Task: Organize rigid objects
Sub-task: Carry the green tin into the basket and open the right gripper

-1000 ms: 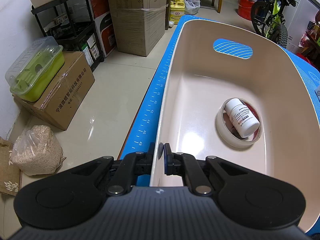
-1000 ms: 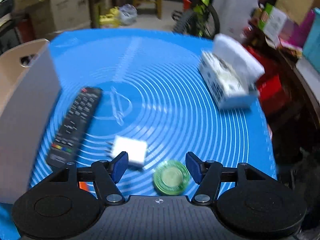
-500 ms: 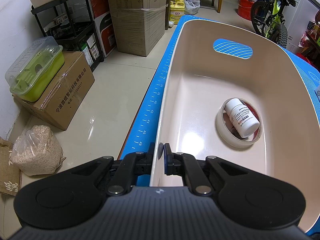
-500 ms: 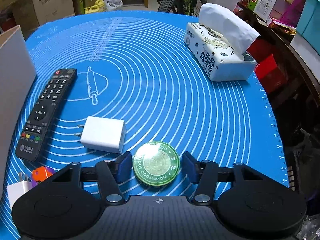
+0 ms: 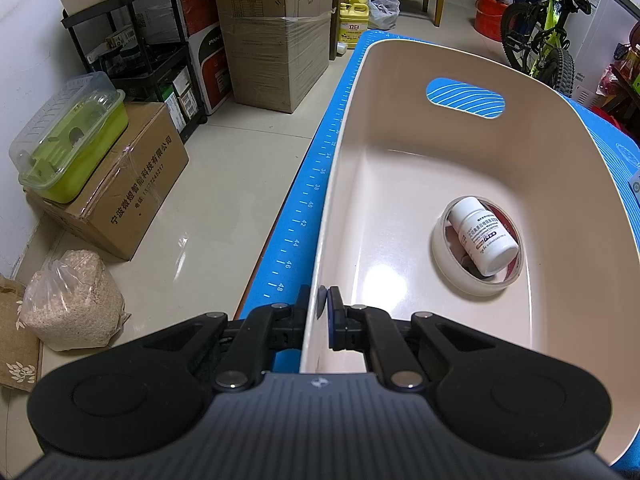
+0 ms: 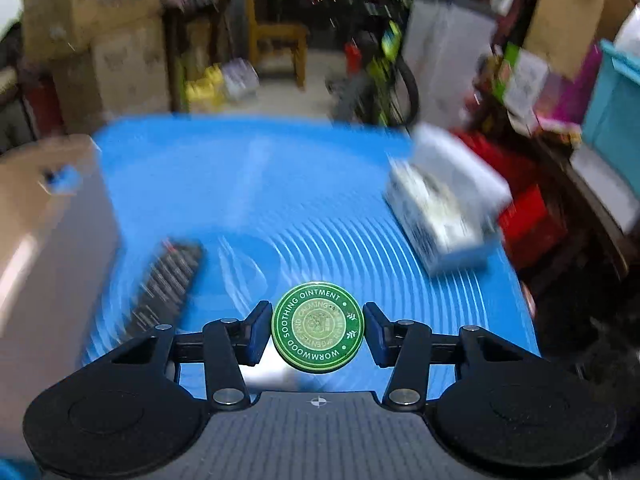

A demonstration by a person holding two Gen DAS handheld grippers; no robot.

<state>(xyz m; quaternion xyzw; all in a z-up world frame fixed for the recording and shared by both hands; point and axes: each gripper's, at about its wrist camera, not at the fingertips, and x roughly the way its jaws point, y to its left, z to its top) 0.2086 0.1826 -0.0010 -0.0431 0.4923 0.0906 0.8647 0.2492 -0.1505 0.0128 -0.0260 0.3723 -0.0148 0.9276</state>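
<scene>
Green ointment tin point(image 6: 317, 327) sits clamped by its rim between the right gripper point(image 6: 317, 332) fingers, lifted over the blue mat point(image 6: 248, 200); that round edge could slip. Left gripper point(image 5: 322, 305) pinches the beige bin point(image 5: 400, 184) wall, steadying it.

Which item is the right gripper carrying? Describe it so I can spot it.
Above the blue mat, look between the right gripper's fingers. The ointment tin is a flat round green disc with white ring lettering; the remote is long and black.
</scene>
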